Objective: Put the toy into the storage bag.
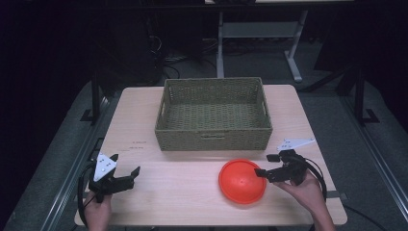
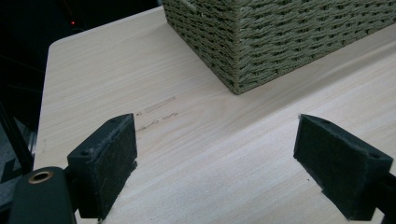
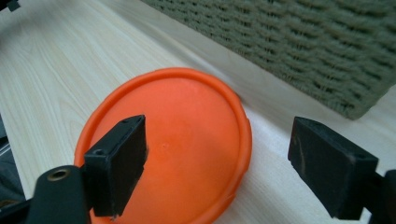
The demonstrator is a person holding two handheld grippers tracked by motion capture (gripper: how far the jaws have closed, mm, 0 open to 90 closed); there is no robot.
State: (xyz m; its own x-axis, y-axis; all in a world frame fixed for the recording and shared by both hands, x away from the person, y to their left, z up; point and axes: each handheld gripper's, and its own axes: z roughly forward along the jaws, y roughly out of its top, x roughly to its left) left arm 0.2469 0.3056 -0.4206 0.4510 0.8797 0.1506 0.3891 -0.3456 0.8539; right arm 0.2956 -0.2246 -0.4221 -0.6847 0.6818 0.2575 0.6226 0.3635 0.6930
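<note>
over the orange plate (image 3: 177, 140), the right hand-held gripper (image 3: 217, 163) gapes wide, empty.

A dim lab: bare wooden test table (image 1: 183, 192), metal frames (image 1: 293, 57), floor cables (image 1: 168, 60).

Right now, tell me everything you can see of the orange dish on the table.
The orange dish is round, plain and smooth, plastic by the look of it, with a raised ring near its edge. It seems to lie upside down, domed side up, flat on the wooden table in front of the woven basket and apart from it. The right claw is open at its right edge, one jaw over the rim; whether it touches is unclear.
</note>
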